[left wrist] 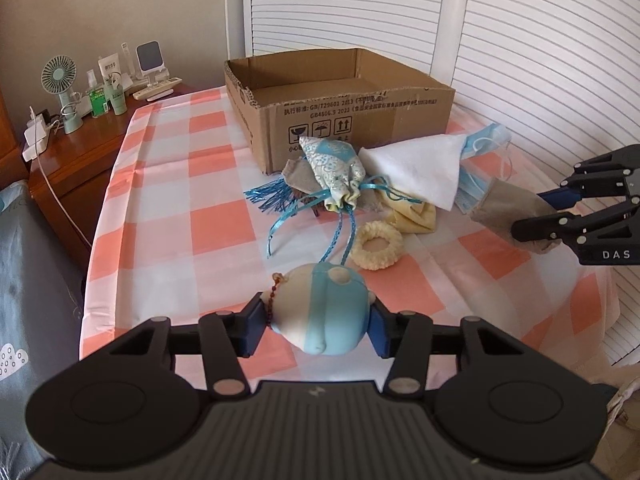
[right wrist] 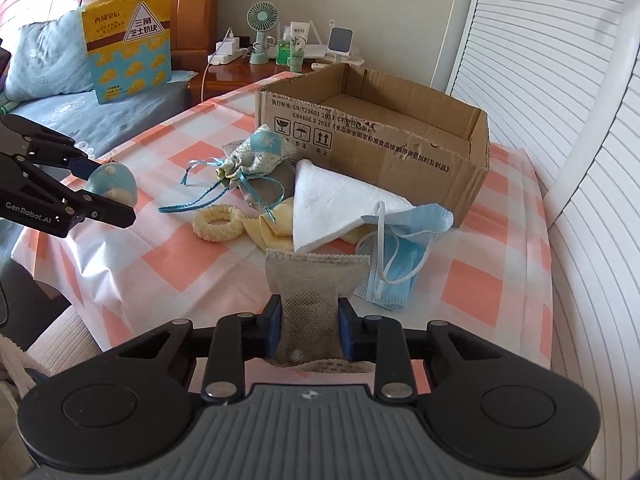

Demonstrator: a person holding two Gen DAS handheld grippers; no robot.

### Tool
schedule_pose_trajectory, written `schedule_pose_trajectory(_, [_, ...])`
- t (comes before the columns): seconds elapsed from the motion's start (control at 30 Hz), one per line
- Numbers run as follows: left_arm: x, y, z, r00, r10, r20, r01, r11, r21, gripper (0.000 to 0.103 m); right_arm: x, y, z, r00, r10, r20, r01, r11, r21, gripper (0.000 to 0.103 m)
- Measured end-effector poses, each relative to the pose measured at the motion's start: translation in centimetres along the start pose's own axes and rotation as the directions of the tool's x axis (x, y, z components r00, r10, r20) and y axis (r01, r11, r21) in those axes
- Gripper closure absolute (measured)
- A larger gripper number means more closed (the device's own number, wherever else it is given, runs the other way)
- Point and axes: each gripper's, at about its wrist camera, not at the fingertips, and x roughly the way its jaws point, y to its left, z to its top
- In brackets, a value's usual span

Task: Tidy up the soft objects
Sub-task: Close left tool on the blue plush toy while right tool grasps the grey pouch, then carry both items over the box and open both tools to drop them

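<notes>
Left wrist view: left gripper (left wrist: 316,326) clamps a round blue-and-cream plush toy (left wrist: 320,312) between both pads, held near the table's front edge, above the checked tablecloth (left wrist: 168,184). Jaws set moderately wide, fitted to the toy's girth. Cardboard box (left wrist: 340,120) sits open at the back, looks empty, likely the drop target. In front of it a pile: drawstring pouch (left wrist: 334,168), white cloth (left wrist: 416,168), blue face masks (left wrist: 486,140), yellow cloth (left wrist: 412,216), cream scrunchie (left wrist: 376,244) just beside.

Right wrist view: right gripper (right wrist: 308,330) pinches a grey mesh sachet (right wrist: 312,300) at its lower half, jaws narrow, fabric bunched between pads; top end flops forward toward the masks (right wrist: 404,236). Sachet appears lifted off the cloth, can't tell for sure. Box (right wrist: 400,148) well ahead. Both hands loaded, so probably carry-to-box comes next.
</notes>
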Motion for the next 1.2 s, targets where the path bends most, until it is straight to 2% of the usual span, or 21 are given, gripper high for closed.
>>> schedule_pose_trajectory(0.13, [-0.9, -0.4, 1.1, 1.000, -0.025, 0.017, 0.025, 0.999, 0.022, 0.053, -1.9, 0.1, 0.9, 0.998, 0.041, 0.054, -0.040, 0.999, -0.017, 0.071])
schedule_pose_trajectory(0.23, [-1.3, -0.6, 2.7, 0.999, -0.039, 0.037, 0.037, 0.998, 0.048, 0.053, -3.1, 0.0, 2.0, 0.995, 0.037, 0.098, -0.034, 0.999, -0.030, 0.071])
schedule_pose_trajectory(0.5, [-0.4, -0.5, 10.3, 0.992, -0.047, 0.120, 0.033, 0.993, 0.112, 0.053, -4.2, -2.0, 5.5, 0.981, 0.016, 0.194, -0.013, 1.000, -0.015, 0.071])
schedule_pose_trajectory(0.67, [2.9, -0.4, 16.5, 0.990, -0.025, 0.140, 0.002, 0.987, 0.160, 0.053, -3.3, -3.9, 7.5, 0.974, -0.024, 0.225, 0.026, 1.000, -0.006, 0.071])
schedule_pose_trajectory(0.9, [10.1, 0.9, 23.2, 0.994, 0.021, 0.107, -0.035, 0.990, 0.134, 0.052, -1.8, -7.0, 9.3, 0.970, -0.064, 0.235, 0.053, 0.997, 0.050, 0.071])
schedule_pose_trajectory(0.93, [11.1, 1.1, 23.9, 0.995, 0.029, 0.100, -0.041, 0.991, 0.125, 0.050, -1.6, -7.3, 9.5, 0.970, -0.066, 0.235, 0.055, 0.997, 0.052, 0.071])
schedule_pose_trajectory(0.97, [12.1, 1.3, 24.4, 0.994, 0.042, 0.098, -0.053, 0.992, 0.113, 0.043, -1.4, -7.6, 9.6, 0.969, -0.069, 0.236, 0.057, 0.997, 0.055, 0.071])
schedule_pose_trajectory(1.0, [12.9, 1.5, 24.7, 0.994, 0.051, 0.099, -0.061, 0.993, 0.104, 0.025, -1.2, -7.8, 9.7, 0.969, -0.074, 0.237, 0.062, 0.996, 0.059, 0.071])
schedule_pose_trajectory(1.07, [14.0, 1.9, 25.0, 0.988, 0.091, 0.127, -0.101, 0.992, 0.079, 0.009, -0.8, -8.2, 9.9, 0.969, -0.078, 0.234, 0.064, 0.996, 0.068, 0.071])
schedule_pose_trajectory(1.1, [14.2, 2.1, 25.0, 0.984, 0.107, 0.140, -0.117, 0.991, 0.070, 0.009, -0.7, -8.4, 10.0, 0.969, -0.081, 0.233, 0.065, 0.995, 0.073, 0.071])
schedule_pose_trajectory(1.2, [13.7, 2.4, 24.3, 0.985, 0.098, 0.140, -0.106, 0.993, 0.052, 0.009, -0.5, -8.8, 10.1, 0.970, -0.084, 0.226, 0.066, 0.994, 0.084, 0.071])
